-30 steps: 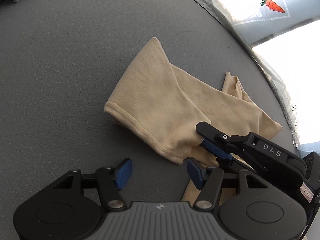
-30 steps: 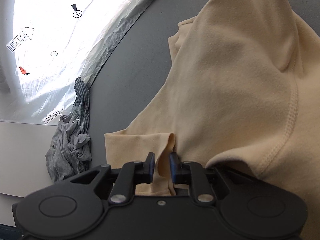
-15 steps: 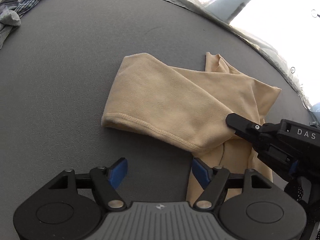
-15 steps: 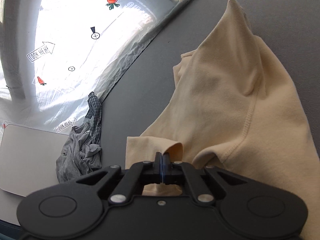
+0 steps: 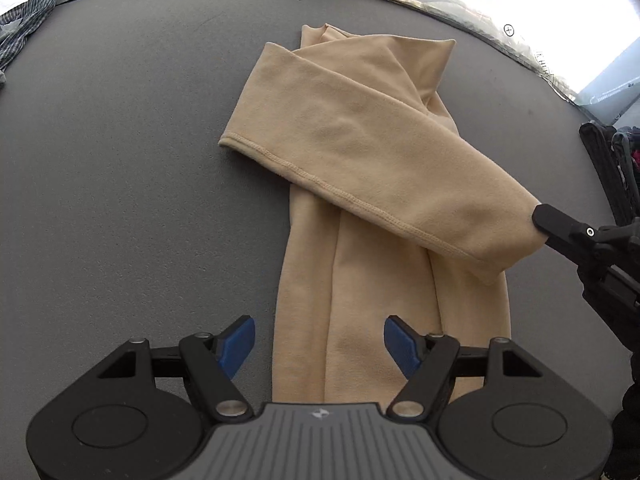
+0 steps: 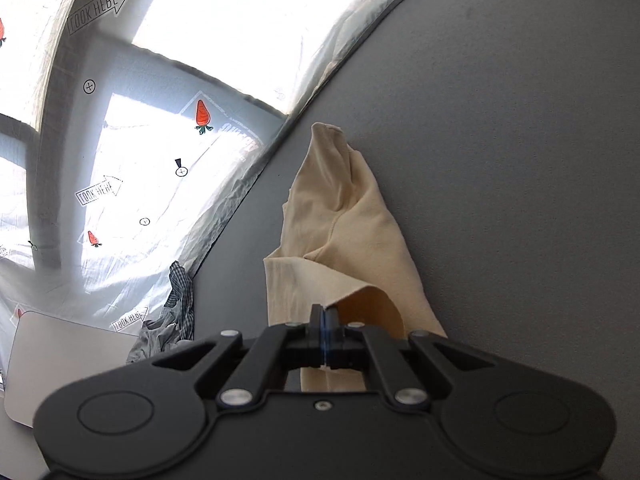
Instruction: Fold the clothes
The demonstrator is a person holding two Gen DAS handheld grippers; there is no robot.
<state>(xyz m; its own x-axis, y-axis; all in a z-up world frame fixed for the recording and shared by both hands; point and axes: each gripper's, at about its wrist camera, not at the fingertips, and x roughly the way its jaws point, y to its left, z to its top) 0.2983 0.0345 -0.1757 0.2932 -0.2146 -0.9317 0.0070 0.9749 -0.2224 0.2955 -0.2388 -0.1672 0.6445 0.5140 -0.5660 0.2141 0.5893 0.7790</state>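
A beige garment (image 5: pixel 372 184) lies on the grey table, its long body running toward me and a hemmed part folded across it. My left gripper (image 5: pixel 320 344) is open, its blue pads hovering either side of the garment's near end, holding nothing. My right gripper (image 6: pixel 325 322) is shut on a corner of the beige garment (image 6: pixel 352 240) and lifts it off the table. It also shows in the left wrist view (image 5: pixel 560 224) at the right, pinching the corner of the folded part.
A checked and grey pile of clothes (image 6: pixel 176 312) lies at the table's edge, also seen at the far left in the left wrist view (image 5: pixel 24 40). A crinkled plastic sheet with carrot prints (image 6: pixel 200 116) hangs beyond the table. A dark object (image 5: pixel 608 168) sits at the right.
The right gripper closed on the garment's corner and pulled it up and to the right, stretching the folded part across. The left gripper stayed open and drew back over the garment's near end.
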